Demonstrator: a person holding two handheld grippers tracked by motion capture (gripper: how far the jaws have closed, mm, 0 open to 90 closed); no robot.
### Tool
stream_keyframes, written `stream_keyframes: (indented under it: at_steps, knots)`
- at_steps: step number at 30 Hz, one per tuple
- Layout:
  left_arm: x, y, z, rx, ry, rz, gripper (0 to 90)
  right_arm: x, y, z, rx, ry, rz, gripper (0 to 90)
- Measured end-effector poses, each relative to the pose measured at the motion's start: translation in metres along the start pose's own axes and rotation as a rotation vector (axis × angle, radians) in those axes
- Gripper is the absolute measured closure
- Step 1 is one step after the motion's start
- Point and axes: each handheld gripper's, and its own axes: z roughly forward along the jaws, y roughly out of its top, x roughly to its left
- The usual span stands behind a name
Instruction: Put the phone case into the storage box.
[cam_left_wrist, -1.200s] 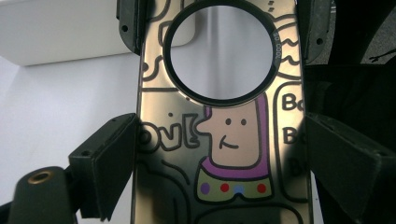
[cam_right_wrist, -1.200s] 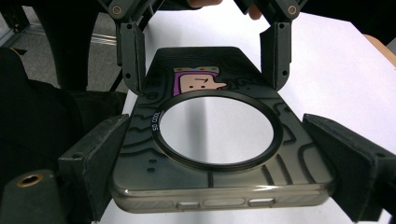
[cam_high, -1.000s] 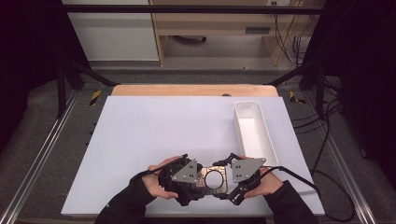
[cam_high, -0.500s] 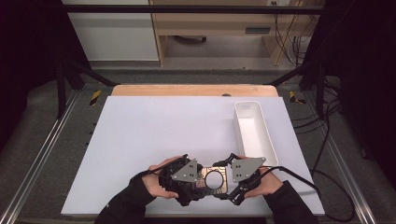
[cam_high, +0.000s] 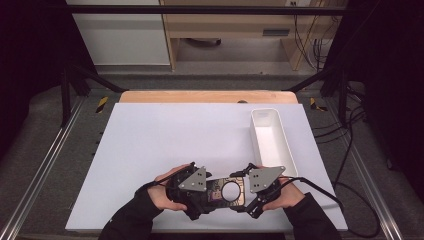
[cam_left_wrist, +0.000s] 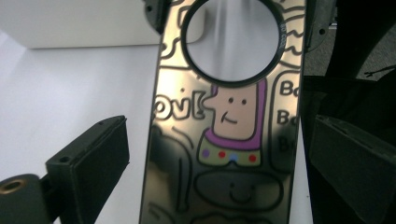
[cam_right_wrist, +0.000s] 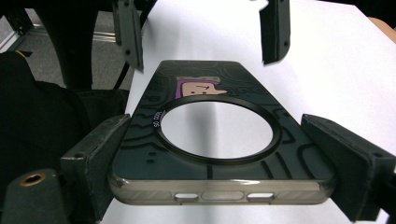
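Glossy dark plastic phone case (cam_right_wrist: 219, 154) with a cartoon print hangs over the white table (cam_high: 165, 145); our right gripper (cam_right_wrist: 219, 172) clamps its end, our left gripper (cam_left_wrist: 205, 158) has just been opening around it. We judge it light, slick, best pinched by its edges.

Your two black hand-held grippers

Your left gripper (cam_high: 207, 192) and right gripper (cam_high: 247, 192) each carry a grey three-cornered plate with screws; black cables trail off, and your sleeves (cam_high: 131, 220) are dark.

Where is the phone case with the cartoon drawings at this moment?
In the high view the phone case is at the near edge of the white table, between the left gripper and the right gripper, near the white bin.
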Motion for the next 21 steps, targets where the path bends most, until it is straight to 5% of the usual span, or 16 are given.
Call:
stream_keyframes:
  at_steps: [8,21]
  knots:
    - [0.004,-0.007,-0.006,0.040,0.009,-0.081,2.7,-0.003,0.003,-0.008,0.011,-0.004,0.015,12.3]
    - [0.012,-0.004,-0.003,0.098,-0.006,-0.108,2.6,-0.005,0.007,-0.018,0.041,-0.006,0.026,12.4]
